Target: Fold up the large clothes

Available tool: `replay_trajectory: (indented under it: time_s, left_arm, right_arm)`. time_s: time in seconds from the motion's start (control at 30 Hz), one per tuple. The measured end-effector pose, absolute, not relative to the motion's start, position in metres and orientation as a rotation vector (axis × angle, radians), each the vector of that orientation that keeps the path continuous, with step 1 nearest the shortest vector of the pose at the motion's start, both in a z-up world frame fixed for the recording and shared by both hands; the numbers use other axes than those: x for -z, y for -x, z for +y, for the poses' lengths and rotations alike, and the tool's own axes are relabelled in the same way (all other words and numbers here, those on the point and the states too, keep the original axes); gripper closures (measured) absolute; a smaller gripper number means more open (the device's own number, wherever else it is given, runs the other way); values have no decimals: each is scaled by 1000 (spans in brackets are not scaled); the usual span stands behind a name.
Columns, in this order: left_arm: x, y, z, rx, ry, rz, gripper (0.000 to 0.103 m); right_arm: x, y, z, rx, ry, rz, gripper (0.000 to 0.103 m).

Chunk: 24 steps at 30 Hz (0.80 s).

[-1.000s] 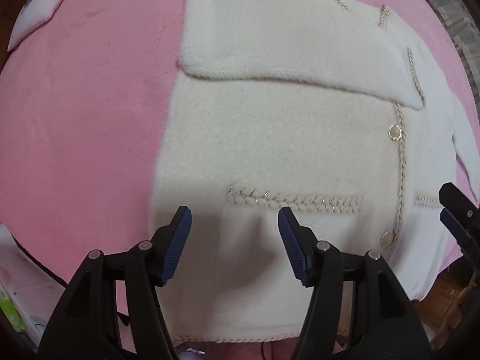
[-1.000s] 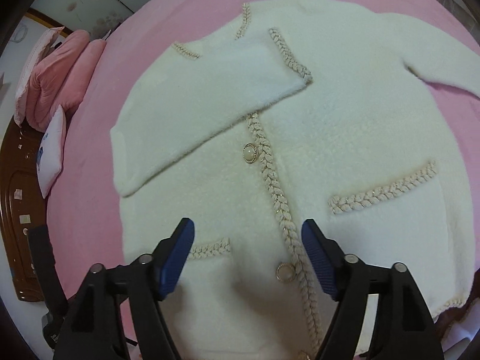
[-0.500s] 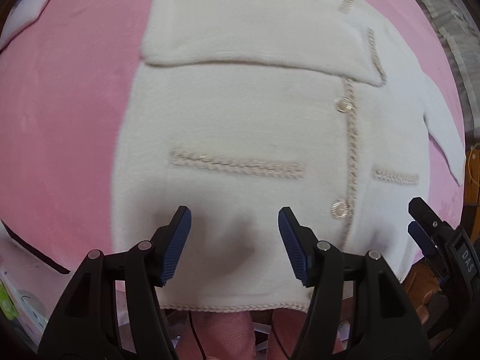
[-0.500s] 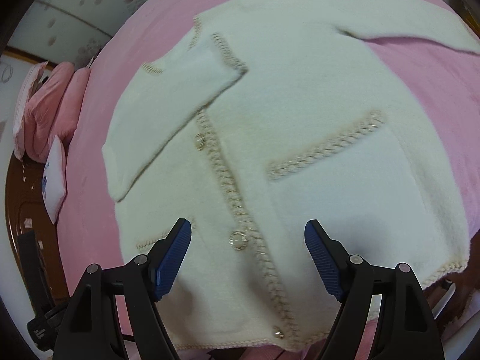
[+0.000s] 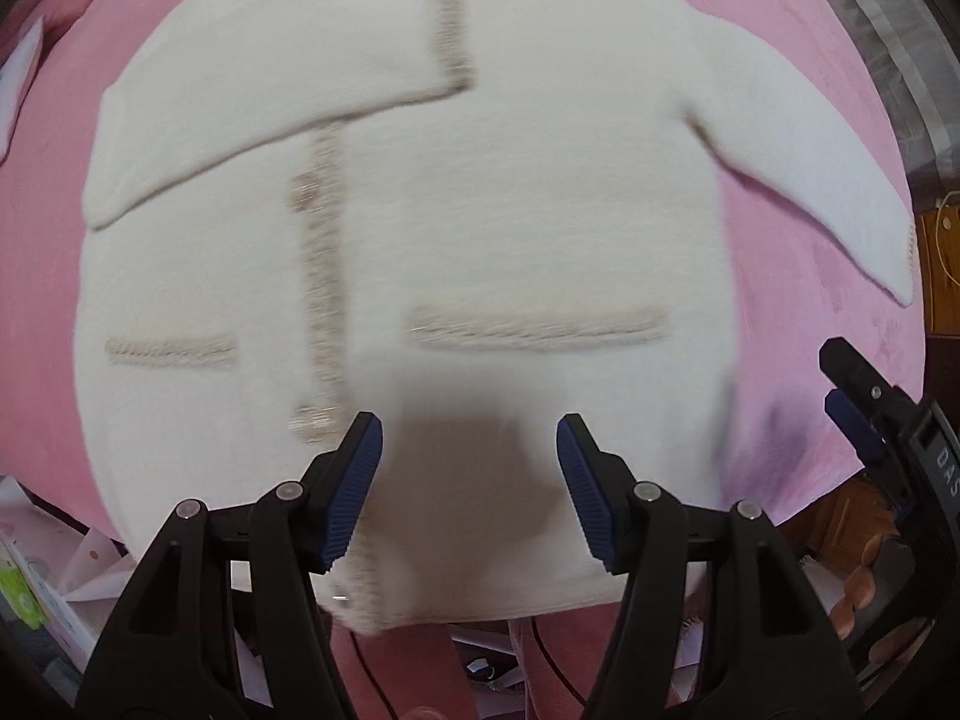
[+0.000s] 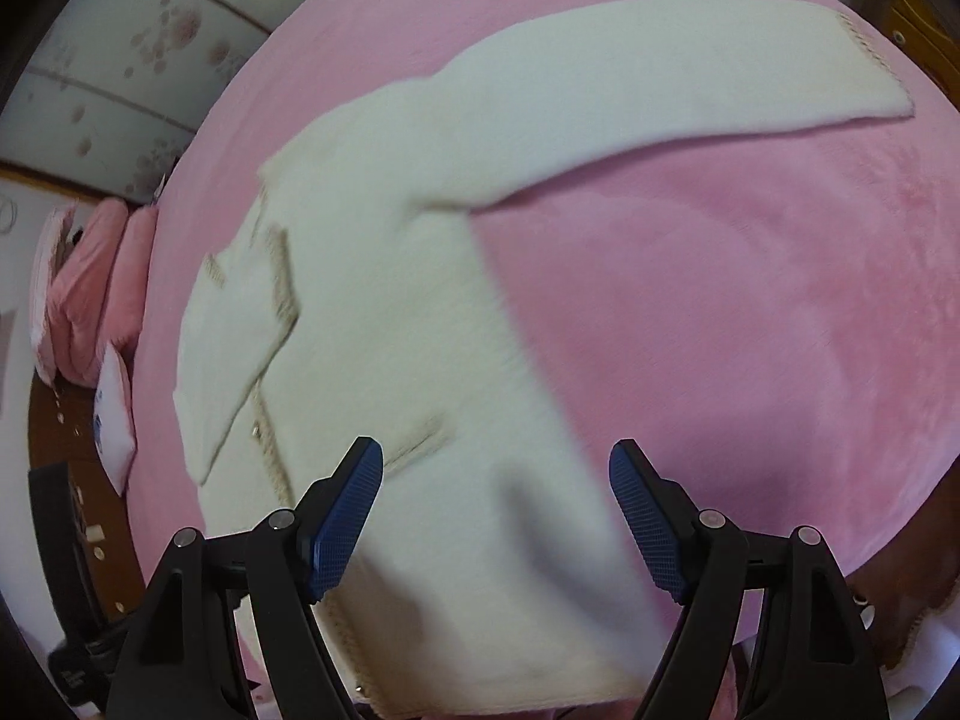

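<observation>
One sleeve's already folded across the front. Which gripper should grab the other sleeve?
Right, probably. The right gripper, jaws open and empty, hovers at the cardigan's edge on the side where the outstretched sleeve lies. The left gripper, also open, hangs over the hem, farther from it.

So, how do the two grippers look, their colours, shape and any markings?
Both the left gripper and the right gripper have black angular frames with round silver rivets. Their fingers carry ribbed blue pads. White letters, blurred, mark the right gripper's body in the left wrist view.

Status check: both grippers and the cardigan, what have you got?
Left gripper open, empty. Right gripper open, empty. Cream cardigan flat on pink blanket, one sleeve folded across, other sleeve spread out. Nothing in the way.
</observation>
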<state>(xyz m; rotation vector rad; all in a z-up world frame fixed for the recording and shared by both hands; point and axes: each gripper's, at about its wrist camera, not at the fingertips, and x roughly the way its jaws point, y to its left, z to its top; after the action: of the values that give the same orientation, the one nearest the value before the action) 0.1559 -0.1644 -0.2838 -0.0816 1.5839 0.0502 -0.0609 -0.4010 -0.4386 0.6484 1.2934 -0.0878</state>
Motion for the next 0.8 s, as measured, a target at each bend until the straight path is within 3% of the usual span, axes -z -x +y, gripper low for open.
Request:
replay_trajectory:
  time_s: [0.2, 0.53, 0.63, 0.73, 0.8]
  left_arm:
    - [281, -187, -247, -33, 77, 1571, 45]
    - [289, -222, -322, -35, 9, 1578, 45]
    - [294, -229, -327, -47, 36, 1587, 45]
    - [299, -235, -324, -66, 67, 1606, 45]
    - [300, -238, -318, -74, 95, 1609, 45]
  right_arm:
    - [440, 58, -521, 165, -790, 1227, 24]
    - [443, 69, -676, 393, -998, 1016, 28]
    - [444, 72, -707, 427, -1041, 941, 40]
    - [444, 69, -726, 417, -986, 916, 65]
    - [445, 68, -733, 412, -996, 934, 71]
